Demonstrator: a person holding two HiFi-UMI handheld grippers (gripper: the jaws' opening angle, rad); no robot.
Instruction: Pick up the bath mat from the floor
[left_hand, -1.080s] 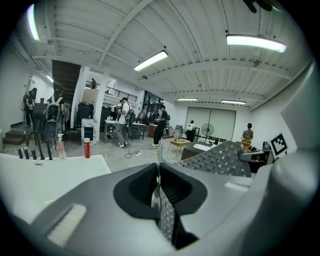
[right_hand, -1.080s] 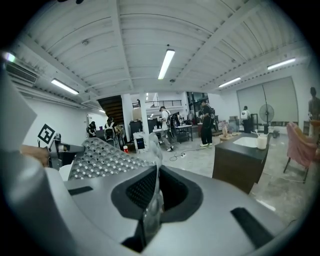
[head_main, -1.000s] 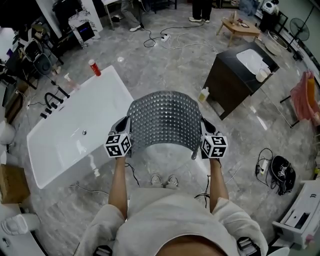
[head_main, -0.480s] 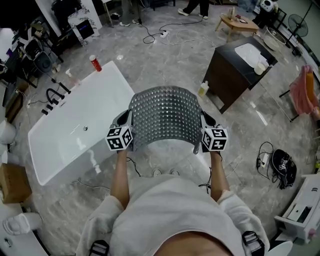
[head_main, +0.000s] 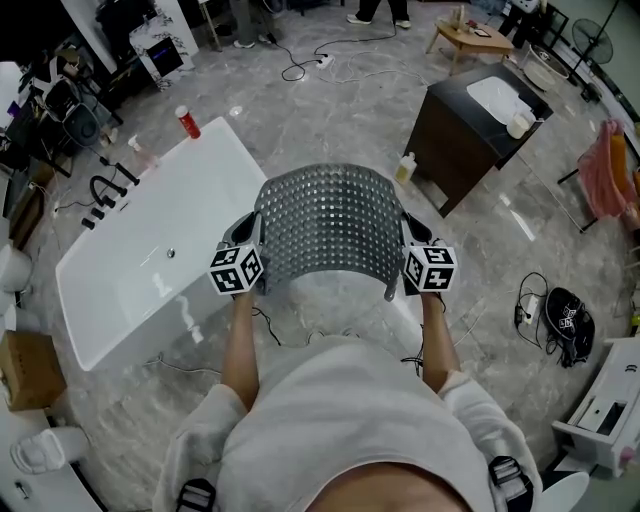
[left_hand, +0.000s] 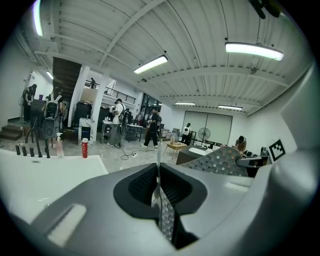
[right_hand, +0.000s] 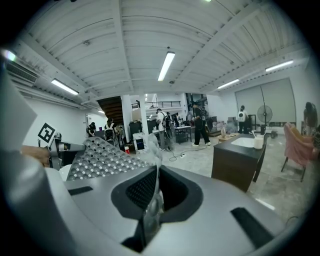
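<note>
The bath mat (head_main: 328, 225), grey and full of small holes, hangs in the air as an arch between my two grippers, above the floor and in front of the person's chest. My left gripper (head_main: 252, 240) is shut on the mat's left edge, my right gripper (head_main: 406, 240) on its right edge. In the left gripper view a thin strip of the mat (left_hand: 164, 212) is pinched between the jaws, and the mat's hump (left_hand: 220, 161) rises at the right. In the right gripper view the mat's edge (right_hand: 151, 200) is clamped, and its dotted surface (right_hand: 100, 157) spreads to the left.
A white bathtub (head_main: 130, 270) lies to the left with a red can (head_main: 187, 122) on its corner. A dark vanity with a sink (head_main: 470, 140) stands at the right, a bottle (head_main: 405, 168) beside it. Cables and a black bag (head_main: 565, 325) lie on the floor.
Both grippers with the mat sit slightly higher in the head view than a second ago. The grip on both edges is unchanged.
</note>
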